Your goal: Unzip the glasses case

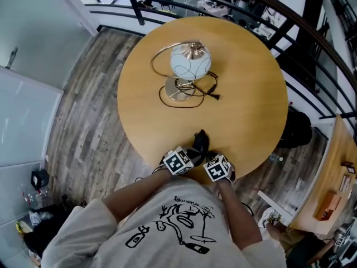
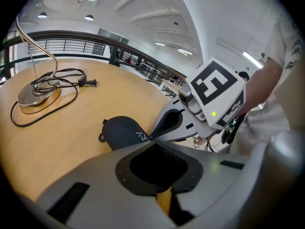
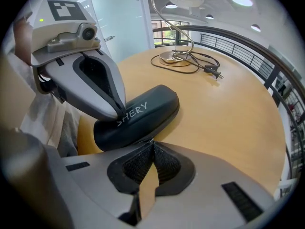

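At the near edge of the table (image 1: 254,88), right in front of the person, both claws are on the glasses case (image 3: 143,113). The right gripper (image 3: 151,140) has its jaws pressed together at the case's side seam. A tiny metal glint at their tips looks like the zip pull (image 3: 151,138), so I judge it is pinched there, though it is almost too small to tell. The left gripper (image 2: 151,140) is clamped narrow on the top of the case near the same end, pinning it flat on the wood.

The unzipping seems to be only starting, as the case looks shut all along its visible side. To do it well, the left claw should hold the case down firmly while the right one draws the pull low along the seam, following the curve round the end rather than lifting. A sharp tug could slip the small pull free or drag the case off the edge.

Beyond the case the wood is bare, and towards the far edge stands a lamp (image 1: 190,60) with its cord (image 1: 196,104) looped beside its base.
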Tool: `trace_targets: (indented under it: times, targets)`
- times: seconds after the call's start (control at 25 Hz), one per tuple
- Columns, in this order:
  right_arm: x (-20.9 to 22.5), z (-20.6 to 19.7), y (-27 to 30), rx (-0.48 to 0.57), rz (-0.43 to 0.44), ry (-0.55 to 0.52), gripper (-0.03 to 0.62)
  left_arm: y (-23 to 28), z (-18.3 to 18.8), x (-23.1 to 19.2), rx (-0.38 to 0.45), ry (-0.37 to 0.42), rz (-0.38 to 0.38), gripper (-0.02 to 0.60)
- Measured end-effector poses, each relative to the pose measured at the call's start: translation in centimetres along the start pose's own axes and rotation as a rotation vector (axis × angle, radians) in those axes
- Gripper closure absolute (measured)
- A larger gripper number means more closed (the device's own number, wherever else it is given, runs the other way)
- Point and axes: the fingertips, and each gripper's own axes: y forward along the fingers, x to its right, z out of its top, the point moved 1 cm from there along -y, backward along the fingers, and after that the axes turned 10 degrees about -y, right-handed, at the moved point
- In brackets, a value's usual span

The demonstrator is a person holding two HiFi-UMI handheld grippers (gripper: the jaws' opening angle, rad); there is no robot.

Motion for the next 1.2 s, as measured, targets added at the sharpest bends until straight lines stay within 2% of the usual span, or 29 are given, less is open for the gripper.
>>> trace_targets:
  times: [0.4,0.6,0.96,1.2]
  targets:
    - [2.3,1.0,0.3,-0.012,0.011,-0.062,0.571,0.0,0.1,0.0,-0.008,-0.013,-0.020,0.575]
    - [3.7,1.9,0.4,-0.027,-0.018,-0.211,0.571,0.0,0.1,0.1,-0.021,-0.011,-0.032,0.575]
    - [5.7,3.2,1.1,-0.067,-0.040,-0.400,0.571,0.1,0.2,0.1,-0.034,0.007,-0.035,0.575]
    - [6.3,4.0,1.4,-0.099,-0.056,-0.570,0.569,0.1,0.1,0.0,-0.045,0.028,-0.035,0.575]
